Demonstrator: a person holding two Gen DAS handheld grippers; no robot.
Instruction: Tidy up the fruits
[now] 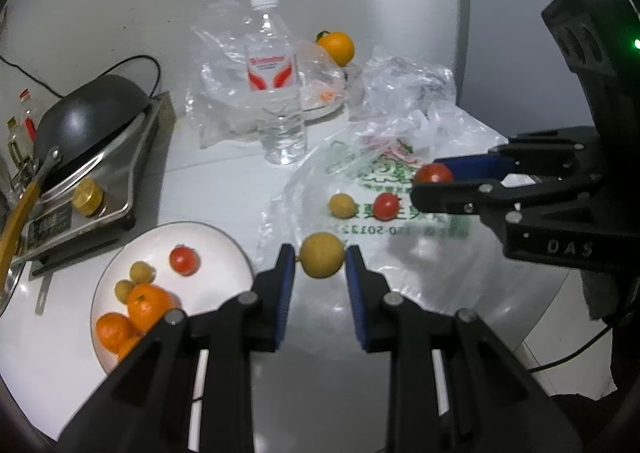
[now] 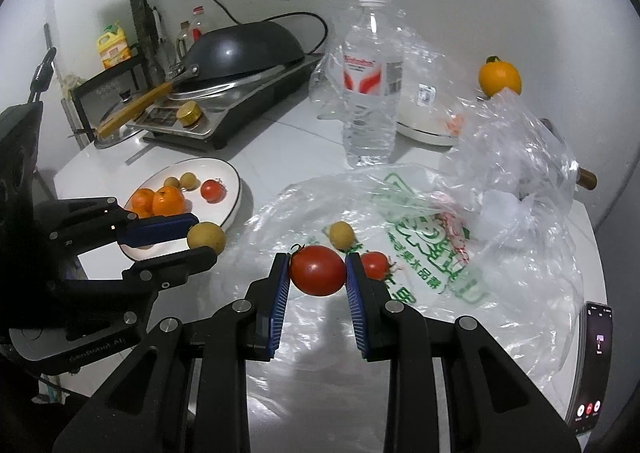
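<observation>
Left hand-held gripper [image 1: 320, 259] is closed on a small round yellow-brown fruit [image 1: 322, 255], pinched between its blue pads, clear of the bench. Right hand-held gripper [image 2: 317, 271] is clamped the same way on a red oval tomato [image 2: 317, 270]. Both look lifted off the crumpled clear plastic bag with green print [image 2: 420, 253], probably headed for the white round plate [image 1: 224, 249], which already holds oranges, small yellow fruits and a tomato. One yellow fruit [image 1: 342, 206] and one red tomato [image 1: 386, 206] remain on the bag; a stemmed orange [image 1: 337, 47] sits well apart behind the clear water bottle [image 1: 276, 93].
</observation>
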